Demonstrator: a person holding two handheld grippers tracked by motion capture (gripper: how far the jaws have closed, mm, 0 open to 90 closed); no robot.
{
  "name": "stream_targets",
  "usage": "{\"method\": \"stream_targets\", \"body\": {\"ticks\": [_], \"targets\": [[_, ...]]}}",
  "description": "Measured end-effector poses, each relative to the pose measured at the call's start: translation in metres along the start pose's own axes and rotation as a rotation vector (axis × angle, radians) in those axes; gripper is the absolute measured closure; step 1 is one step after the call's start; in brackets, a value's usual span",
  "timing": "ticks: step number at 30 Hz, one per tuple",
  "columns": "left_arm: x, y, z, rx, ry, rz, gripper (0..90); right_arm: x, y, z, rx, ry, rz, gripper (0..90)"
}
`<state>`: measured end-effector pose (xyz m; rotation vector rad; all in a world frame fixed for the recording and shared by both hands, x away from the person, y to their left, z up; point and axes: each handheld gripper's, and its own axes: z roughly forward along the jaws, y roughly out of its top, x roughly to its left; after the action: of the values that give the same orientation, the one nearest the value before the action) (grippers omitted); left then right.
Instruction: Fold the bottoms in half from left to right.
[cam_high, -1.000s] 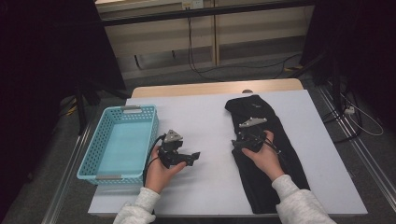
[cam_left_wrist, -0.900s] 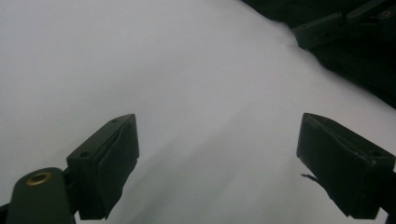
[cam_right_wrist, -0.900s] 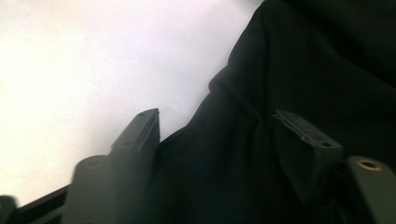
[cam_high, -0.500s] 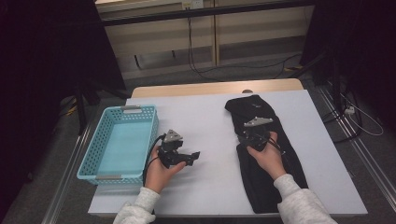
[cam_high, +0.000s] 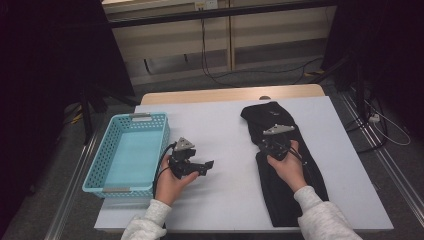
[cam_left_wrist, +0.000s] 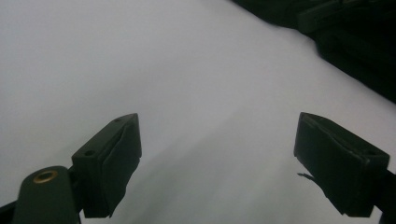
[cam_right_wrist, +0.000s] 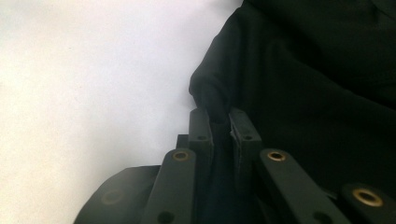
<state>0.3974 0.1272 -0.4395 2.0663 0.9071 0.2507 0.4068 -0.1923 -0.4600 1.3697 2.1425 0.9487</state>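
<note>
A long black garment (cam_high: 287, 165) lies along the right side of the white table (cam_high: 225, 130). My right gripper (cam_high: 274, 141) sits on its left edge, and its jaws have just been closing. In the right gripper view the right gripper (cam_right_wrist: 219, 116) pinches a raised fold of the black garment (cam_right_wrist: 303, 84). My left gripper (cam_high: 202, 166) rests near the table's middle left, held by a hand. In the left gripper view the left gripper (cam_left_wrist: 217, 149) stands open over bare white table with nothing between its jaws.
A light blue plastic basket (cam_high: 97, 170) stands at the table's left edge, just left of my left hand. Dark stands and cables lie on the floor beyond the table's far and right sides.
The right gripper has shifted slightly forward on the garment's left edge and its jaws have closed on the cloth. The left hand has stayed put.
</note>
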Motion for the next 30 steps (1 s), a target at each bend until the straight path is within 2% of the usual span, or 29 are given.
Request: {"method": "stream_targets", "body": {"ticks": [5, 9, 16, 30], "targets": [[0.000, -0.001, 0.002, 0.010, 0.004, 0.006, 15.4, 0.000, 0.000, -0.001, -0.001, 0.026, -0.007, 83.9], [0.000, 0.000, 0.002, -0.003, 0.006, -0.008, 15.7, 0.002, 0.001, -0.002, -0.003, 0.037, -0.017, 84.1], [0.000, 0.001, 0.002, 0.006, 0.004, 0.005, 15.6, 0.010, 0.004, -0.005, -0.011, 0.069, -0.056, 84.4], [0.000, 0.000, 0.003, 0.005, -0.001, -0.003, 15.6, 0.028, 0.006, -0.005, -0.003, 0.128, -0.124, 84.4]]}}
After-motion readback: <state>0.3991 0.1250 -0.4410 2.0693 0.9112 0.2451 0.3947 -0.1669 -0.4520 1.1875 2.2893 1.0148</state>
